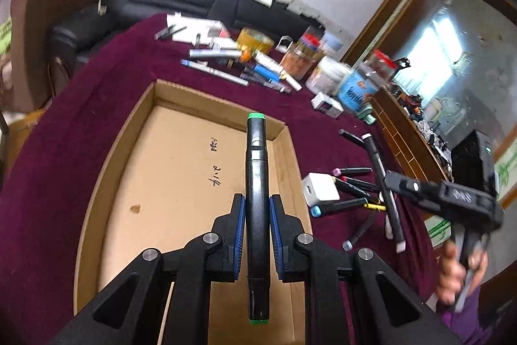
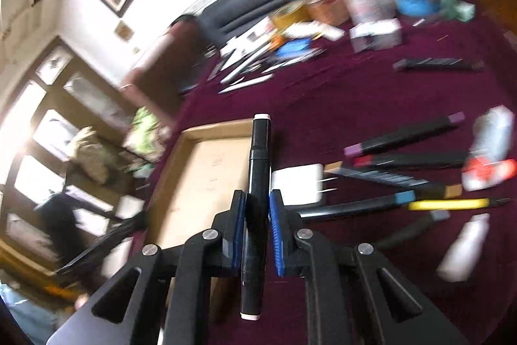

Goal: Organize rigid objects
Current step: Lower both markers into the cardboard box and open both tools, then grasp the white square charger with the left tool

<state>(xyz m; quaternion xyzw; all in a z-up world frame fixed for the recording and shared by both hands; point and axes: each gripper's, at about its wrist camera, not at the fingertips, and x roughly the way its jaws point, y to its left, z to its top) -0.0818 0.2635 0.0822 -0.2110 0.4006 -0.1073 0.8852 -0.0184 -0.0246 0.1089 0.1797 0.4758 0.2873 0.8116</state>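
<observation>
At frame centre, over the cardboard tray (image 1: 106, 183), the left gripper (image 1: 257, 219) clamps a green-capped marker (image 1: 257, 183) mid-barrel; the right gripper (image 2: 257, 222) likewise grips a white-capped marker (image 2: 257, 183). Both look light, stiff and smooth, best pinched mid-barrel.

Matt card, napped cloth, glossy plastic

Between the ribbed blue rubber pads (image 1: 237, 235) sits a glossy black plastic green-capped marker (image 1: 257, 183); beneath the jaws, a matt brown cardboard box (image 1: 181, 170) on plush maroon tablecloth (image 1: 64, 151); right of them, a smooth white plastic charger (image 1: 320, 186).
</observation>
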